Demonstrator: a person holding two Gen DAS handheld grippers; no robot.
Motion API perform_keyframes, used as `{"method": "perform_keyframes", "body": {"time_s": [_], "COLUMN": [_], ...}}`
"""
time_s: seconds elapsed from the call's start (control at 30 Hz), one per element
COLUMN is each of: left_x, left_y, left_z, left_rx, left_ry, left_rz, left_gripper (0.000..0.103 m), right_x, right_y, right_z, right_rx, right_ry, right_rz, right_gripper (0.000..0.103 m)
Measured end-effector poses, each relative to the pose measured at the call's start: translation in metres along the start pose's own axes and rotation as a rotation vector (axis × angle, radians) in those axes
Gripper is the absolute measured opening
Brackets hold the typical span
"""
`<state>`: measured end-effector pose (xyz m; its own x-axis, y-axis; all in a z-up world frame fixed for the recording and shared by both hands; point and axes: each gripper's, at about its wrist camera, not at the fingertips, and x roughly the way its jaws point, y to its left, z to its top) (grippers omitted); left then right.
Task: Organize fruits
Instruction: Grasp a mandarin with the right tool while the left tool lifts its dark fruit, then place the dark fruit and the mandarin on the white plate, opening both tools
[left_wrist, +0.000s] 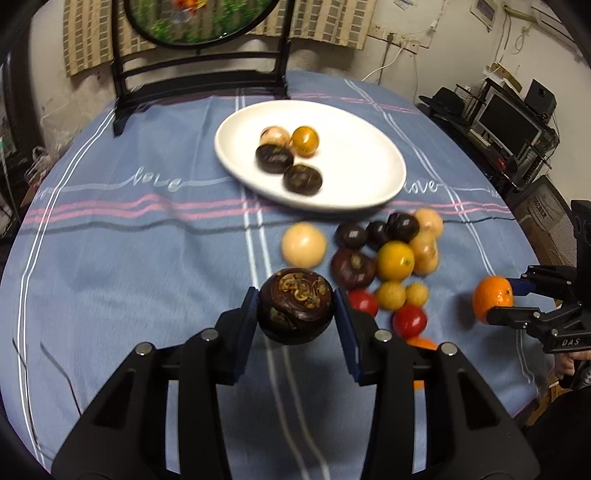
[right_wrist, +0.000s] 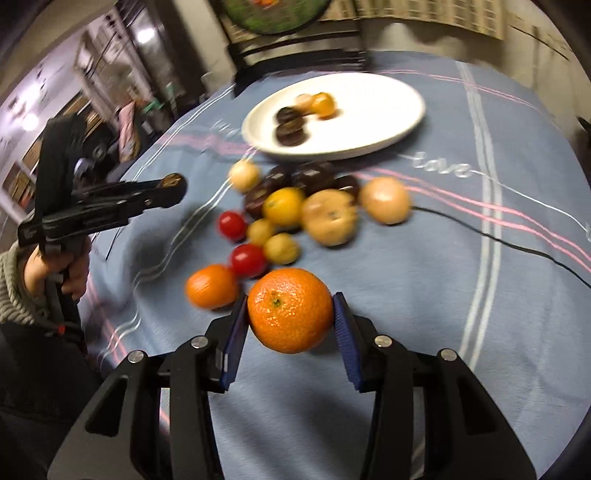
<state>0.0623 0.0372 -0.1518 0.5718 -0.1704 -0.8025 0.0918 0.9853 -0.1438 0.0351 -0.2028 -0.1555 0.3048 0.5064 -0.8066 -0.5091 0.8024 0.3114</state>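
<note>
The left tool (left_wrist: 295, 308), low in the centre of the left wrist view, pinches a dark purple mangosteen (left_wrist: 295, 308) between its blue pads, the fruit raised off the tabletop (left_wrist: 110, 277) with its brown calyx turned up toward the camera; it is round, with no clear long axis. The right tool (right_wrist: 290, 312), low centre in its own view, is pressed onto a mandarin (right_wrist: 290, 312) whose small stem scar faces up and toward the camera. To its left a second mandarin (right_wrist: 211, 286) lies on the blue checked cloth. Beyond it, mid-frame, sits a loose, blurred heap: two red tomatoes (right_wrist: 248, 259), three small yellow fruits, one larger yellow-orange fruit (right_wrist: 283, 206), two pale tan fruits (right_wrist: 330, 217) and several dark mangosteens (right_wrist: 314, 177) whose count I cannot tell. In the upper centre a white oval plate (right_wrist: 369, 122), its long axis running left to right, carries four fruits: two dark, one pale, one orange-yellow. A black chair (left_wrist: 199, 70) stands behind the tabletop at the upper left of the left wrist view.
</note>
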Motion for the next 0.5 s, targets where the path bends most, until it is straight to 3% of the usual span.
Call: {"method": "perform_keyframes", "body": {"time_s": [0.17, 0.33, 0.5], "left_x": [0.017, 0.041, 0.071], "left_y": [-0.010, -0.028, -0.048], "left_z": [0.042, 0.088, 0.109], "left_rx": [0.043, 0.080, 0.127], "left_ry": [-0.015, -0.031, -0.009], "left_rz": [-0.016, -0.064, -0.098], "left_gripper": [0.042, 0.042, 0.042], "right_x": [-0.004, 0.000, 0.021], "right_y": [-0.013, -0.026, -0.050], "right_z": [0.029, 0.084, 0.135], "right_rx": [0.003, -0.006, 0.003], "right_ry": [-0.050, -0.116, -0.148], "right_rz": [-0.014, -0.010, -0.023], "right_gripper": [0.046, 0.046, 0.046]}}
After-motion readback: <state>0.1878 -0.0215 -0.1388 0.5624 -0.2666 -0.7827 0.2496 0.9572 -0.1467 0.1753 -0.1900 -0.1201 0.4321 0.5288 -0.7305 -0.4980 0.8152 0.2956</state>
